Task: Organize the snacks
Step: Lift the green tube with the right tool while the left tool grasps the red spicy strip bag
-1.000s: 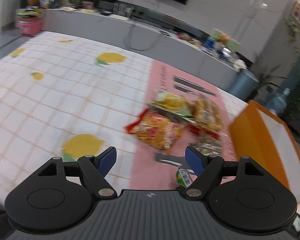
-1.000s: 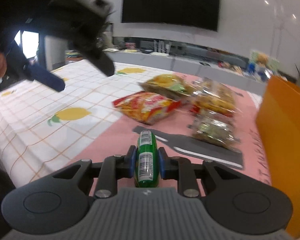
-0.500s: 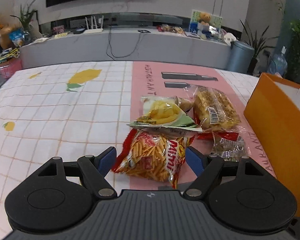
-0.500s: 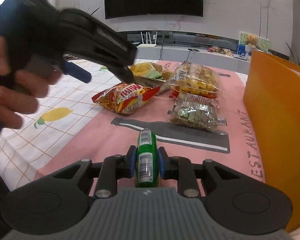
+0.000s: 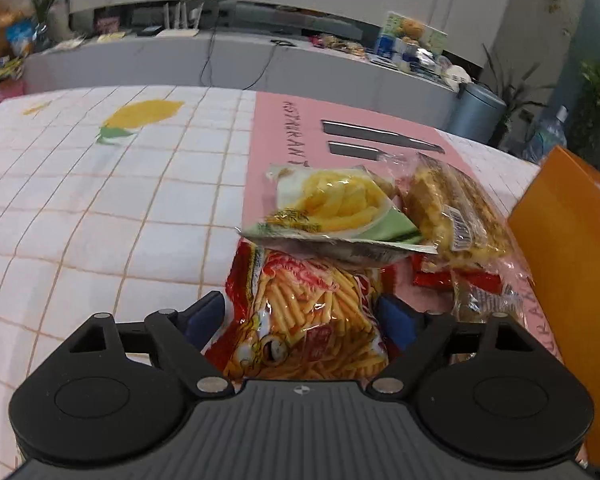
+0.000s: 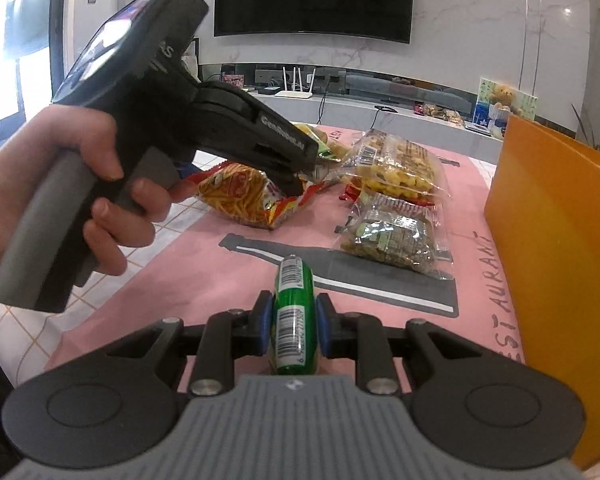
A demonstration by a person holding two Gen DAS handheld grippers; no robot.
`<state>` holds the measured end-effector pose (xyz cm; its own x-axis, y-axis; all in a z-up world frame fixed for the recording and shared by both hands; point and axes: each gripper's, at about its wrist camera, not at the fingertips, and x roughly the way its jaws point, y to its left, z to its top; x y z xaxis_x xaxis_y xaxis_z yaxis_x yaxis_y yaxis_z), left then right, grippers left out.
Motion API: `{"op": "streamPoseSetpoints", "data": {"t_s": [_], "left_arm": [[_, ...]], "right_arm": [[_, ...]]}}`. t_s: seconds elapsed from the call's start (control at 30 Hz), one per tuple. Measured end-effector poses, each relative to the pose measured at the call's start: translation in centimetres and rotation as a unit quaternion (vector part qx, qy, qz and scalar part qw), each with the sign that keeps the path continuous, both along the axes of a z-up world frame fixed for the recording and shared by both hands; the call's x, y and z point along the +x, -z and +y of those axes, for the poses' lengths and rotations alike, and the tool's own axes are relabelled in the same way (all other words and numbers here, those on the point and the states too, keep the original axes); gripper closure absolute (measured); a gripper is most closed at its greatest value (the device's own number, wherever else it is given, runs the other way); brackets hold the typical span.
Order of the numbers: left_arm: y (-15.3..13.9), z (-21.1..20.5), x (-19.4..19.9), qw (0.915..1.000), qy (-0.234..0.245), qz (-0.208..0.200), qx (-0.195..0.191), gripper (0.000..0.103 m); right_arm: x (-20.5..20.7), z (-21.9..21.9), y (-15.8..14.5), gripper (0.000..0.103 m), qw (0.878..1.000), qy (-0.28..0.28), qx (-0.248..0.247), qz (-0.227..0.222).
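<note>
Left wrist view: the left gripper is closing around the red bag of sticks on the desk, pads not yet pressing. The yellow bag overlaps its far end, so lifting may drag that one along.

Right wrist view: the right gripper is clamped on the green tube, near the orange box. The smooth tube could slip forward.
</note>
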<state>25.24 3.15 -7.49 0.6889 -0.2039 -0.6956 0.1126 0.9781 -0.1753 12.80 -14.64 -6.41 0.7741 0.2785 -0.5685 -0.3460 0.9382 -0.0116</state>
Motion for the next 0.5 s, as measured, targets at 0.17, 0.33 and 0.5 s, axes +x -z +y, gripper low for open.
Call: {"op": "streamPoseSetpoints", "data": {"t_s": [0.17,0.33,0.5], "left_arm": [[-0.5,0.4,-0.6,0.9997,-0.006,0.007,-0.023,0.035],[-1.2,0.7,-1.7,0.9998,-0.016,0.007,0.003,0.036],[-2.5,1.3,-4.1,0.9995,-0.027,0.005,0.015,0.036]], "right_arm": [[-0.1,0.3,0.0,0.082,1.000,-0.006,-0.013,-0.005],[-0.2,0.1,-0.6,0.083,1.000,-0.013,0.010,-0.003],[-1.0,-0.2,-2.7,0.083,0.999,-0.007,0.029,-0.026]]}}
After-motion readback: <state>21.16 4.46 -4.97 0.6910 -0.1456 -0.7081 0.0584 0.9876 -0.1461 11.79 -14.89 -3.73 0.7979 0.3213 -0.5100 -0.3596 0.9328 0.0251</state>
